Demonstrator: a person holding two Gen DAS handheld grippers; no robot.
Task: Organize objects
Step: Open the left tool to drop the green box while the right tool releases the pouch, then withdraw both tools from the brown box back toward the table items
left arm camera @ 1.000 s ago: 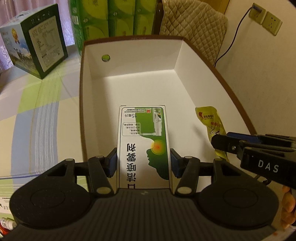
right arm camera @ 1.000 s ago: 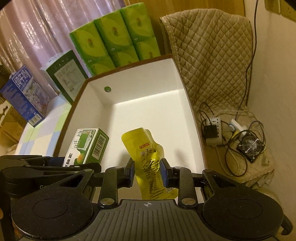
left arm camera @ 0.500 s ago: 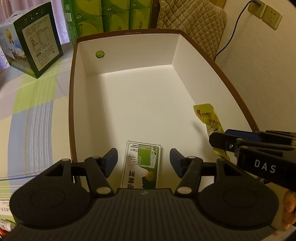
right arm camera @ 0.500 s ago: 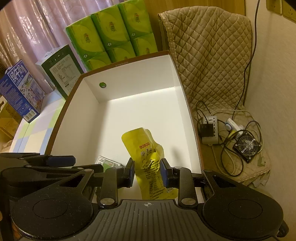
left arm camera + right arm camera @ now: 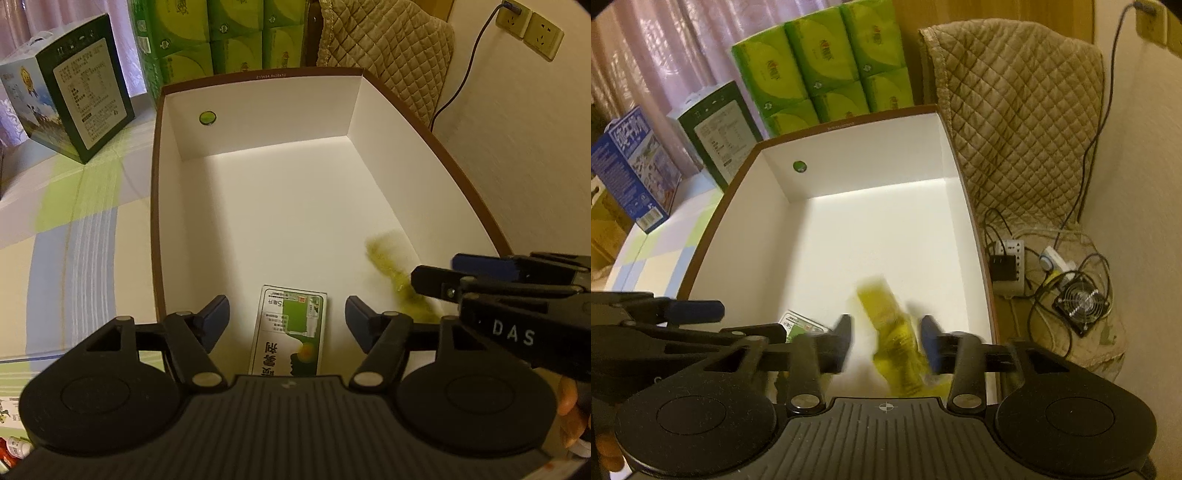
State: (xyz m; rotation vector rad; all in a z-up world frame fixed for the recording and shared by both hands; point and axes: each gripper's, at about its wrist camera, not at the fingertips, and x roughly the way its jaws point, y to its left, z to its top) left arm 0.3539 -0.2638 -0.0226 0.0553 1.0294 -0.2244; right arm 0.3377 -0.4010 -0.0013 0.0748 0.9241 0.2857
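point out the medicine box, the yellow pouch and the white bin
medicine box (image 5: 291, 328), left wrist view, its green printed top face
yellow pouch (image 5: 890, 332), right wrist view, its blurred middle
white bin (image 5: 258, 77), left wrist view, far rim

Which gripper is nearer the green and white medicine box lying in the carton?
Left. The left gripper is open directly above the medicine box, fingers either side. The right gripper is off to its right, open around the blurred yellow pouch.

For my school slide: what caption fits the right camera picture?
Open right gripper lets a blurred yellow pouch go over the white box.
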